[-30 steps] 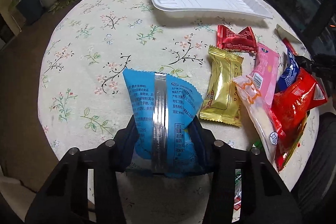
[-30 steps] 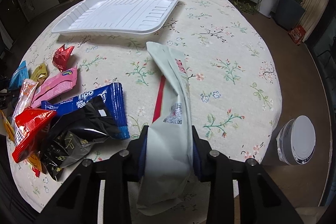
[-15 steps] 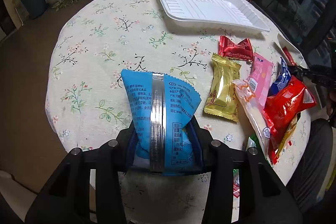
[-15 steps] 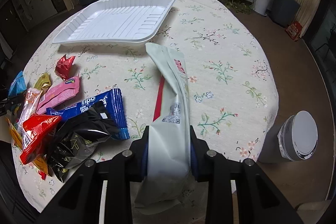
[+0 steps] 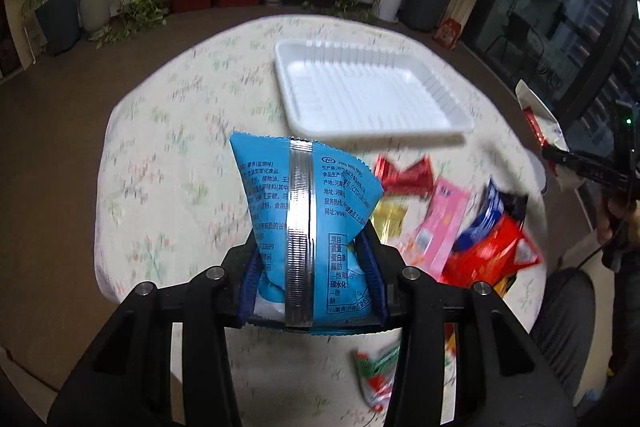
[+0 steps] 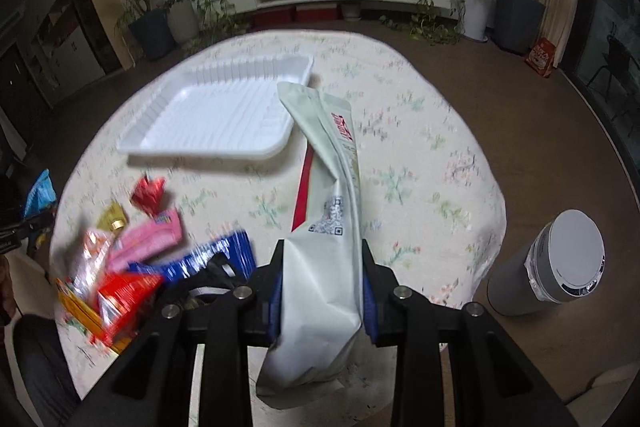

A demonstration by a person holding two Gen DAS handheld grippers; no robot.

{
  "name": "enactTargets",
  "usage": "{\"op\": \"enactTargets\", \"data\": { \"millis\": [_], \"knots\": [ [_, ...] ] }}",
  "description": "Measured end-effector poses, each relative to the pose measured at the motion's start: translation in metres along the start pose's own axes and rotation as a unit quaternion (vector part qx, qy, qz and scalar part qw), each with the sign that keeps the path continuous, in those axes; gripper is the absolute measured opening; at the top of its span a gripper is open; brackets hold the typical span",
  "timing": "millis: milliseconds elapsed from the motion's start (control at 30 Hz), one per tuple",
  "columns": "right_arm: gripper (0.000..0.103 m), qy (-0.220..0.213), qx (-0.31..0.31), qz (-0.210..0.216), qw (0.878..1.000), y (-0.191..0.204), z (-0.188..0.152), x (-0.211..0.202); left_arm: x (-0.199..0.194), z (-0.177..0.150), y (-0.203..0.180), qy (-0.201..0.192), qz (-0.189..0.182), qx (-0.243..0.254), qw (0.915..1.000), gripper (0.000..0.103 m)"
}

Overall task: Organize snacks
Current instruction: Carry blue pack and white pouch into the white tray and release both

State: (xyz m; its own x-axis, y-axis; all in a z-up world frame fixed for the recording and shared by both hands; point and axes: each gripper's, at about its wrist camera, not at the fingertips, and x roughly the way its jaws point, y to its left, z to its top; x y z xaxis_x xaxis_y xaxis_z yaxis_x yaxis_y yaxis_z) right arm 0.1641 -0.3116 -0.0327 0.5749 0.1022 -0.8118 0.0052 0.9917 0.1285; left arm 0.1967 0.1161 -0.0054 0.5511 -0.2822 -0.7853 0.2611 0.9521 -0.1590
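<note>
Above the near edge of the round floral table, the left gripper is clamped on a blue snack packet, its pads pinching the lower half so the sides crease inward and the top fans out; the packet is held upright, off the cloth. The right gripper is closed the same way on a long pale green pouch, gripped near its lower end with the rest leaning away toward the far side. Both packs look light, crinkly and soft, puffed with air, so a firm squeeze could crush what is inside, while the glossy film may slip; a hold across the middle, as here, seems safest. The white tray lies empty at the far side of the table, and the loose pile of wrappers sits near the right edge in the left view. Compared with a second ago, both grippers have risen and tipped up: the room behind now shows, the table looks smaller, and the background is smeared by motion.
</note>
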Motion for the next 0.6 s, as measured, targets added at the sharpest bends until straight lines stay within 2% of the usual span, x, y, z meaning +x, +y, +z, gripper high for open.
{"op": "enactTargets", "data": {
  "millis": [167, 300, 400, 600],
  "knots": [
    [0.033, -0.037, 0.005, 0.021, 0.999, 0.016, 0.039, -0.014, 0.002, 0.062, -0.016, -0.031, -0.016, 0.018, 0.9992, 0.041],
    [0.034, -0.057, -0.007, 0.027, 0.998, 0.033, 0.075, -0.011, 0.029, 0.112, -0.023, -0.035, -0.032, 0.016, 0.9988, 0.041],
    [0.034, -0.054, -0.001, 0.043, 0.998, 0.043, 0.105, 0.008, 0.065, 0.144, -0.029, -0.023, -0.026, 0.023, 0.9991, 0.041],
    [0.034, -0.031, 0.012, 0.04, 0.999, 0.056, 0.138, 0.06, 0.131, 0.17, -0.029, 0.014, -0.017, 0.02, 0.9996, 0.041]
  ]
}}
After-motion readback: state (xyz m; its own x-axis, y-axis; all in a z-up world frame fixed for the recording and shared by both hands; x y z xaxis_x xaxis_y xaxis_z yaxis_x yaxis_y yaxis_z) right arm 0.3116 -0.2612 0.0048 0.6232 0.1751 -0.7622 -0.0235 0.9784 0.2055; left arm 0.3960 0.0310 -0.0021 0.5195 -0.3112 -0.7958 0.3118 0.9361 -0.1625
